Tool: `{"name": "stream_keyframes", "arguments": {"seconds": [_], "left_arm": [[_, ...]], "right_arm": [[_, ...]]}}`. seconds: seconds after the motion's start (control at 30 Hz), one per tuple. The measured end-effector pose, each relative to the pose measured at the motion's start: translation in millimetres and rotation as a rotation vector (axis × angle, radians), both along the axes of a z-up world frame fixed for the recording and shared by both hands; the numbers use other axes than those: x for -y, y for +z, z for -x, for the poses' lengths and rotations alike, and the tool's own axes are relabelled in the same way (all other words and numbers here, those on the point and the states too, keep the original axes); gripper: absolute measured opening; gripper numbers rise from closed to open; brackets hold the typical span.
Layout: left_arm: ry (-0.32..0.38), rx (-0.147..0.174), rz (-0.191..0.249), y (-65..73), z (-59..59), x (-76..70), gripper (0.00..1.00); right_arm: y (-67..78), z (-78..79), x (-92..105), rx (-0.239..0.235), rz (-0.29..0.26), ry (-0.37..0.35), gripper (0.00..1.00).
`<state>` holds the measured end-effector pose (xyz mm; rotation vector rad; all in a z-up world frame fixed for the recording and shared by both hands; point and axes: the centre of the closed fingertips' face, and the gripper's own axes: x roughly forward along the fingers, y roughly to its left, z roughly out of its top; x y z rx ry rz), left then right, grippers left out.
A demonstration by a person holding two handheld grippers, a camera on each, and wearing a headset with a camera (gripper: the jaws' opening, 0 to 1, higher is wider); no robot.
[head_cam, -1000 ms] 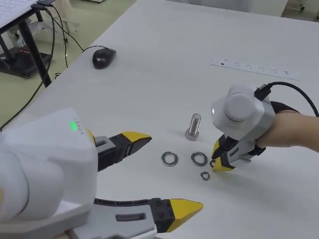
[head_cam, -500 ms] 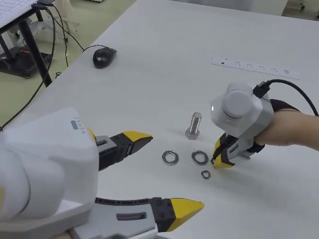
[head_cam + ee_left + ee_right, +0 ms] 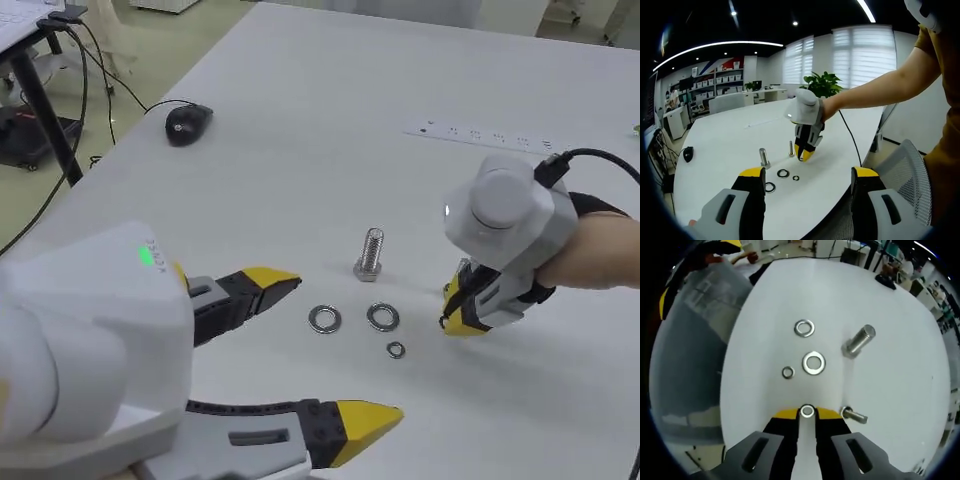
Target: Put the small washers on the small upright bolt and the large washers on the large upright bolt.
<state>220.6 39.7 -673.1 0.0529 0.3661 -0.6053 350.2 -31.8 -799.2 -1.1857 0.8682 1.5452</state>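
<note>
My right gripper [image 3: 807, 416] is shut on a small washer [image 3: 807, 411], held low over the white table. The small upright bolt [image 3: 854, 415] stands just right of its tips. The large upright bolt [image 3: 368, 253] stands further left in the head view. Two large washers [image 3: 324, 319] [image 3: 382, 316] and a loose small washer [image 3: 396, 349] lie flat in front of the large bolt, left of my right gripper [image 3: 462, 322]. My left gripper [image 3: 325, 347] hovers open and empty near the table's front edge, aimed at the washers. In the left gripper view, the small bolt [image 3: 791, 148] stands beside the right gripper [image 3: 805, 150].
A black mouse [image 3: 186, 122] with its cable lies at the table's [image 3: 300, 120] far left edge. A white power strip [image 3: 485, 139] lies at the back right. A black cable [image 3: 600, 158] runs from the right gripper. Floor and a desk leg [image 3: 45, 110] lie beyond the left edge.
My right gripper has moved to the right, away from the washers, with the small washer in its tips. The head camera has shifted. My left gripper stays put.
</note>
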Motion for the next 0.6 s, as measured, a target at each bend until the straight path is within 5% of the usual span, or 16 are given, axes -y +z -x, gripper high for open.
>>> {"name": "stream_keyframes", "arguments": {"seconds": [0.6], "left_arm": [[-0.032, 0.002, -0.004, 0.1, 0.2, 7.8, 0.69]], "right_arm": [[33.8, -33.8, 10.3, 0.078, -0.032, -0.08, 0.12]]}}
